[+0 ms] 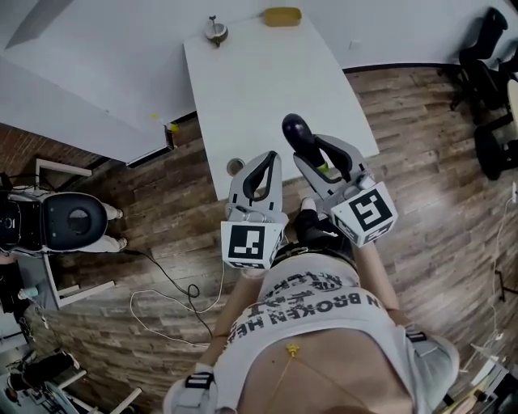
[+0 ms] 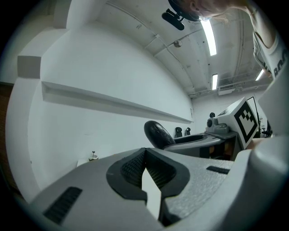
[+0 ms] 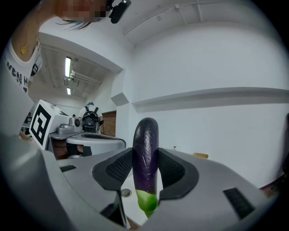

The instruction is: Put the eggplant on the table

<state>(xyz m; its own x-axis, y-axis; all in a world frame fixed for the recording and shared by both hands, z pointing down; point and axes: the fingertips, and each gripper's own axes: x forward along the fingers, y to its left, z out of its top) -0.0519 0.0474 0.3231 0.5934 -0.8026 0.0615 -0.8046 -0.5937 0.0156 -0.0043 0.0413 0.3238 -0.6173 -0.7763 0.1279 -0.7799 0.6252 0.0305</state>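
Note:
A dark purple eggplant [image 1: 295, 131] with a green stem end stands upright between the jaws of my right gripper [image 1: 306, 145], which is shut on it. In the right gripper view the eggplant [image 3: 146, 131] is pressed by both black pads, stem end down. It is held over the near end of the white table [image 1: 259, 81]. My left gripper [image 1: 271, 155] is beside it to the left, at the table's near edge. Its jaws are shut with nothing in them [image 2: 144, 155]. The eggplant's tip [image 2: 158, 134] also shows in the left gripper view.
A small bowl-like object [image 1: 215, 31] and a yellow object [image 1: 282, 16] sit at the table's far end. A round grey disc [image 1: 235, 166] lies at the near edge. Black chairs [image 1: 490, 81] stand right. A white machine [image 1: 73, 220] and cables [image 1: 186, 291] are on the wooden floor at left.

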